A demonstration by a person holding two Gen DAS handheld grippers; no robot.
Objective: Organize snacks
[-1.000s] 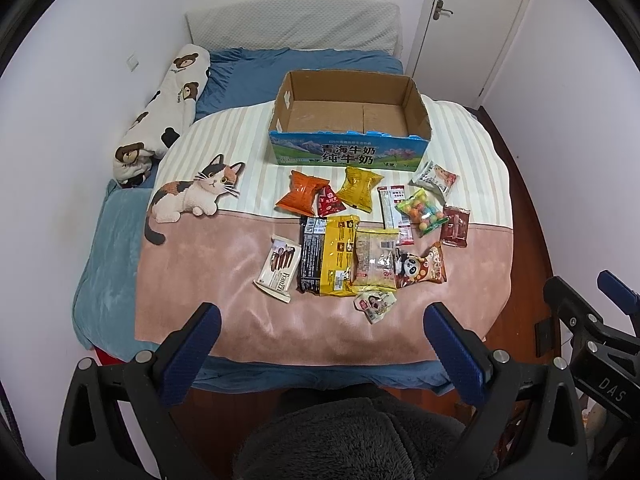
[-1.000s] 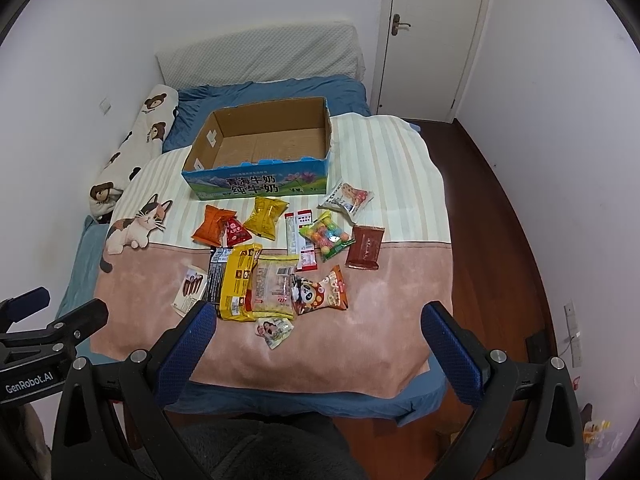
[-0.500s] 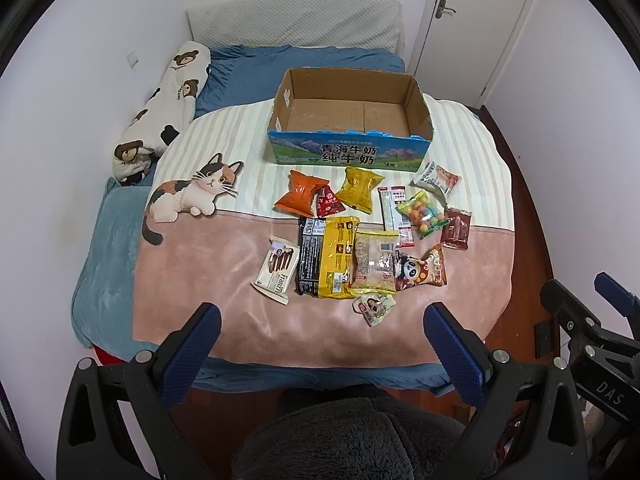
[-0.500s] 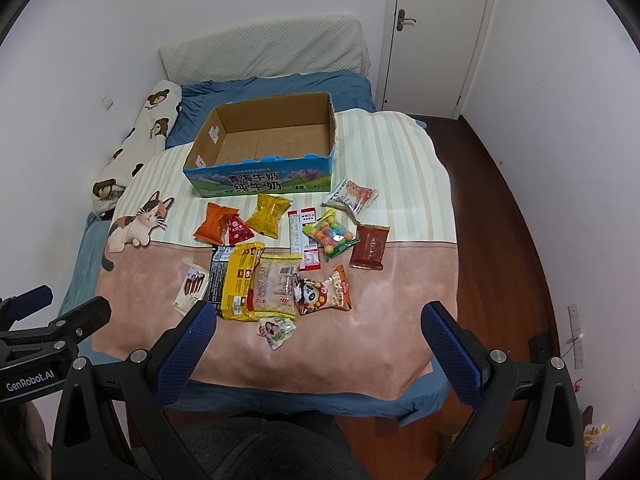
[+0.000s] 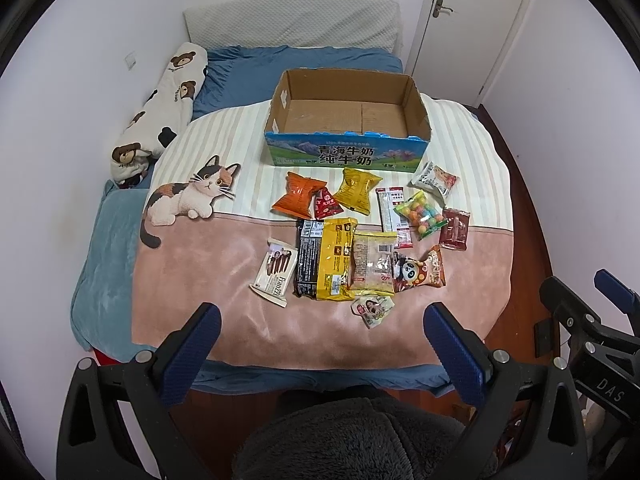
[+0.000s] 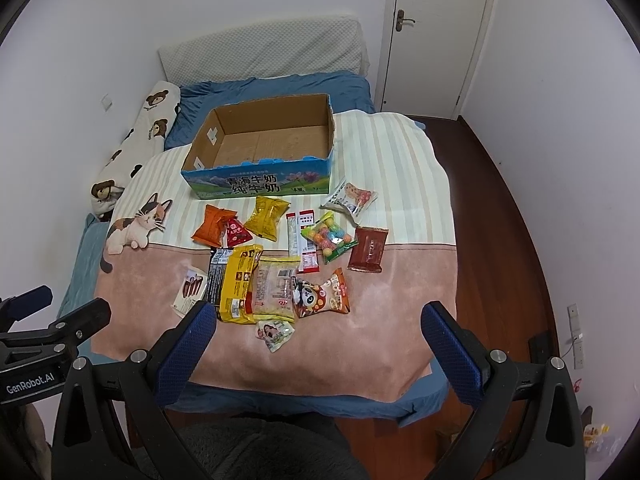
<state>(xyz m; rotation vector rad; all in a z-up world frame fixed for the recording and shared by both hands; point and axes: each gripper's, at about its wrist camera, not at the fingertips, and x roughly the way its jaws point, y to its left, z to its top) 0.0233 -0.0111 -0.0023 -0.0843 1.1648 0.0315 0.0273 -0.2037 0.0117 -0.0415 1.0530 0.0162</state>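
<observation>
An empty open cardboard box (image 5: 348, 114) with a blue printed front stands on the bed; it also shows in the right wrist view (image 6: 264, 148). Several snack packets lie in front of it: an orange bag (image 5: 297, 199), a yellow bag (image 5: 357, 190), a large yellow and black pack (image 5: 326, 264), a panda bag (image 5: 418, 272), a candy ball bag (image 5: 420, 214) and a white wafer pack (image 5: 274, 272). My left gripper (image 5: 320, 338) is open and empty, held above the bed's near edge. My right gripper (image 6: 318, 338) is open and empty, near the small white packet (image 6: 275, 332).
A cat-print blanket (image 5: 192, 248) covers the bed. A bear-print bolster (image 5: 160, 116) lies along the left wall. A white headboard cushion (image 5: 292, 20) and a closed door (image 5: 476, 20) stand at the back. Wooden floor (image 6: 496, 216) runs along the bed's right side.
Both grippers have shifted slightly; the bed and snacks sit a little higher in the views. No snack has moved. Both grippers stay open.
</observation>
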